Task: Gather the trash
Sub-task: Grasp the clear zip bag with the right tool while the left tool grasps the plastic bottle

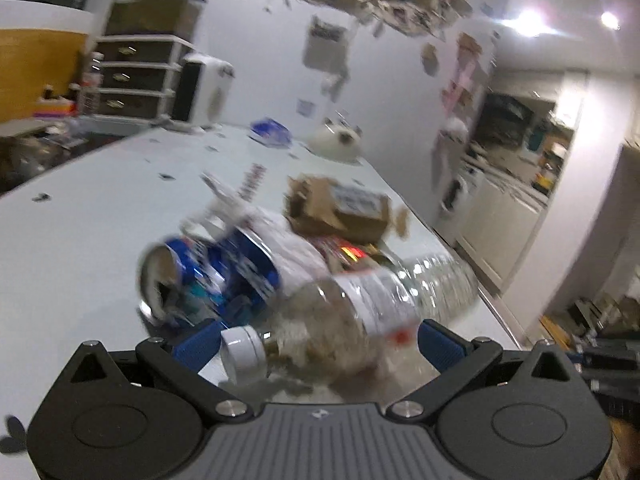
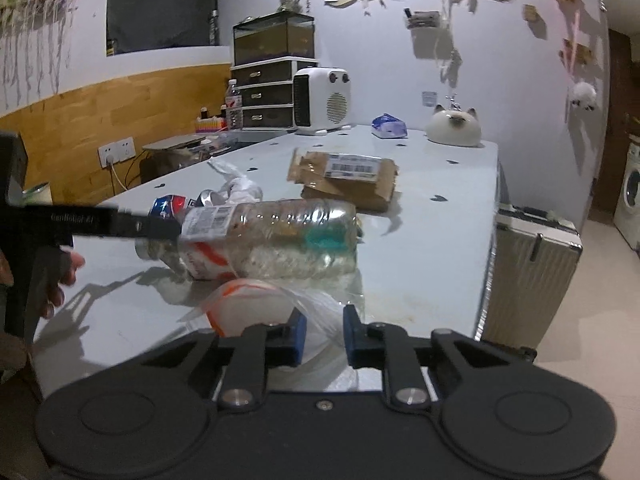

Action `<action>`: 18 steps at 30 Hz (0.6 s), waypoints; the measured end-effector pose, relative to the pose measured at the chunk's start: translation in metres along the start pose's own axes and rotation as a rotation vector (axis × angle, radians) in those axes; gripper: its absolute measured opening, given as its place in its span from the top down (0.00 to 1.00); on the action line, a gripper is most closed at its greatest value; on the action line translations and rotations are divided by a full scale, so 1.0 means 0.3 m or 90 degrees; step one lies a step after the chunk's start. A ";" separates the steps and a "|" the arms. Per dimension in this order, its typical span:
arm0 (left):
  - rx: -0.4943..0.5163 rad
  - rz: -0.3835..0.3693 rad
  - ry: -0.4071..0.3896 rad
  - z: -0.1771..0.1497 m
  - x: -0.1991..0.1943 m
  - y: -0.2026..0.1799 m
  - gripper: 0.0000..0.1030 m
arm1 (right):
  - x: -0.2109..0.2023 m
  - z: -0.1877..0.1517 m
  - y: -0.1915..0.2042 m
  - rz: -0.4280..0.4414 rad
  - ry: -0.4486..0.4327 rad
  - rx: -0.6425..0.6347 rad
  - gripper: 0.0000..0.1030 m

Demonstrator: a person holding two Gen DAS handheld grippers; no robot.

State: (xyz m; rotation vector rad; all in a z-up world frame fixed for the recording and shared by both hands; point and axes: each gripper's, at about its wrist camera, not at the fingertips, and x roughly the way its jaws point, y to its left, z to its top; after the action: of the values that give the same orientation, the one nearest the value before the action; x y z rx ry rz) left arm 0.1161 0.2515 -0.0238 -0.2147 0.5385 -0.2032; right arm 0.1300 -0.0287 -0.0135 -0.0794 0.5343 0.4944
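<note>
The whole left wrist view is smeared by motion: the crushed blue drink can (image 1: 208,276) and the brown cardboard parcel (image 1: 340,210) lose their edges, and the parcel's label cannot be read. In the right wrist view the clear plastic bottle (image 2: 276,236) hides its neck behind the black finger of the left gripper (image 2: 158,230), so whether those pads press on it is unclear. The thin plastic bag with orange print (image 2: 256,304) vanishes behind the right gripper (image 2: 324,338).
</note>
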 end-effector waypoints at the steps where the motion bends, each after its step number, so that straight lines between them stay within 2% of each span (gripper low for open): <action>1: 0.008 -0.007 0.010 -0.013 0.000 -0.011 0.00 | -0.012 -0.003 -0.010 0.001 -0.001 0.006 0.81; 8: 0.071 -0.068 0.093 -0.106 -0.026 -0.133 0.00 | -0.063 -0.025 -0.046 0.014 -0.006 0.021 0.84; 11: 0.097 -0.047 0.091 -0.110 -0.052 -0.166 0.01 | -0.086 -0.045 -0.057 0.017 -0.005 0.021 0.85; 14: 0.130 0.004 0.065 -0.069 -0.082 -0.181 0.02 | -0.121 -0.071 -0.070 0.021 -0.002 0.018 0.85; 18: 0.161 0.016 0.043 0.023 -0.070 -0.208 0.03 | -0.163 -0.105 -0.075 0.023 0.001 0.005 0.85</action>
State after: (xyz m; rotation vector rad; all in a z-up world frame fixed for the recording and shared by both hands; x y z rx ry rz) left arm 0.0937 0.1979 0.0079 0.0442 0.5771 -0.2532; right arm 0.0893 -0.0759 -0.0170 -0.0627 0.5403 0.5279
